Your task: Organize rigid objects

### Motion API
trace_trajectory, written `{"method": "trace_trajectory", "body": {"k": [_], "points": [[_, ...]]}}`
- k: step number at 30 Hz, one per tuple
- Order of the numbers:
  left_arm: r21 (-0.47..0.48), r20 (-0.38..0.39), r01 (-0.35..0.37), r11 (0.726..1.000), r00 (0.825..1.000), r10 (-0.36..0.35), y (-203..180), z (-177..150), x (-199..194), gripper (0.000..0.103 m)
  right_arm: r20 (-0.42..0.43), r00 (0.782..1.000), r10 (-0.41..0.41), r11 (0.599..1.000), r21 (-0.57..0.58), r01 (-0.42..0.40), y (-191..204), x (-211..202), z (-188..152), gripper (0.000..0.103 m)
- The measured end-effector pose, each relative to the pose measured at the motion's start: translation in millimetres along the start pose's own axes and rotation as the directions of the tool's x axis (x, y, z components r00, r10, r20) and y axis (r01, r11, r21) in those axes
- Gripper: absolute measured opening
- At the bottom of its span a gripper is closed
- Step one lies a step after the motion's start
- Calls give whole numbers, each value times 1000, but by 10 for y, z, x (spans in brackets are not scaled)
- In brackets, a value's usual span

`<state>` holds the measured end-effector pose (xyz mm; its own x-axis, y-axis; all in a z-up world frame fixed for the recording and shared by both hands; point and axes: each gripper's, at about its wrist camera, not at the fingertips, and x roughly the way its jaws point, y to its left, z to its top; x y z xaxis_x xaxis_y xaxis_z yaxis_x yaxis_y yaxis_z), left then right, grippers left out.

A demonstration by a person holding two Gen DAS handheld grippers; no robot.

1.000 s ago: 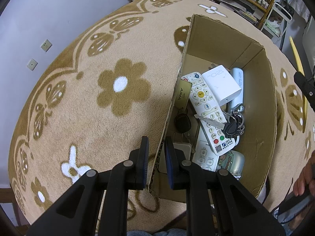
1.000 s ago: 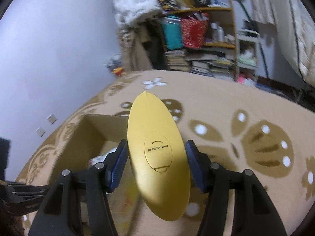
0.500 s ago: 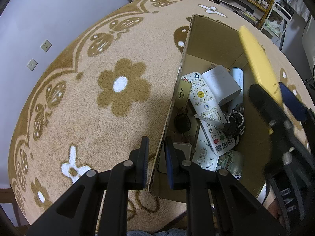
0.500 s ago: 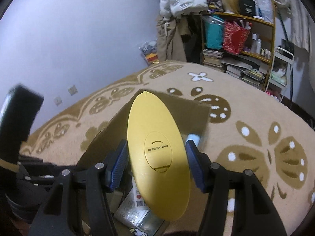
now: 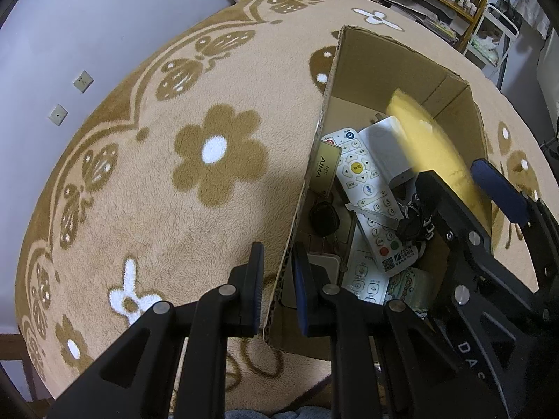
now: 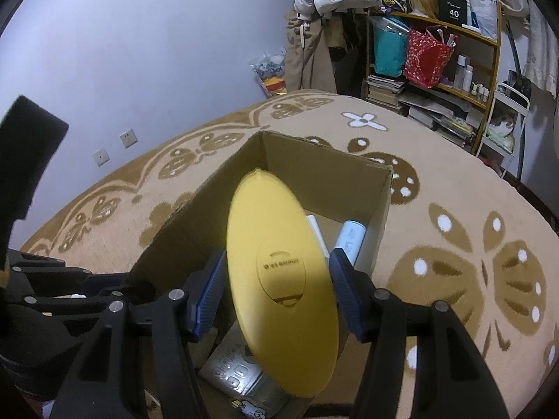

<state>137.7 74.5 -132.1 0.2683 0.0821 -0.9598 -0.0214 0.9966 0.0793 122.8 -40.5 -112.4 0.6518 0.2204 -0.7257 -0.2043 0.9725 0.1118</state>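
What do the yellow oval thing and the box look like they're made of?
Yellow oval object: likely hard moulded plastic, smooth matt shell with an embossed oval hatch. Box: brown corrugated cardboard, dull and uncoated; fluting shows along the cut wall edge.

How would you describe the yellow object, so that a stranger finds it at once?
Find the open cardboard box on the flowered carpet. Just above it, the right claw grips a smooth yellow oval object by its sides. Unlike the white remotes lying inside, it is yellow and buttonless on the shown face.
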Motion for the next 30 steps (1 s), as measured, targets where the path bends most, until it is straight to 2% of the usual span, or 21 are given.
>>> {"method": "trace_trajectory", "body": {"k": [11,12,13,15,22,24,27,30], "points": [[-15,0,3,1000,1000,-3,15,-9,-6,17,4,1000,-27,999,35,27,-91,-66,-3,64],[-17,2,2,1000,1000,-2,17,-12,-9,17,11,999,-33,999,43,33,-97,-93,5,66],[-17,3,-1,1000,1000,2,14,-15,-10,18,15,999,-38,998,50,37,-106,-118,12,74],[-13,9,-18,1000,1000,18,4,-27,-14,20,20,999,-48,997,63,47,-126,-157,24,83],[-4,21,-45,999,999,45,-11,-63,-85,22,-7,997,-71,993,90,71,-204,-235,-8,92],[-7,33,-56,998,998,56,-2,-82,-139,26,-8,997,-74,993,91,74,-249,-279,-26,93],[-2,69,-83,997,994,83,-7,-111,-254,31,-6,997,-74,988,139,74,-365,-366,-77,101],[25,112,-121,992,987,118,-58,-151,-379,50,28,996,-90,980,180,83,-458,-511,-125,103]]}}
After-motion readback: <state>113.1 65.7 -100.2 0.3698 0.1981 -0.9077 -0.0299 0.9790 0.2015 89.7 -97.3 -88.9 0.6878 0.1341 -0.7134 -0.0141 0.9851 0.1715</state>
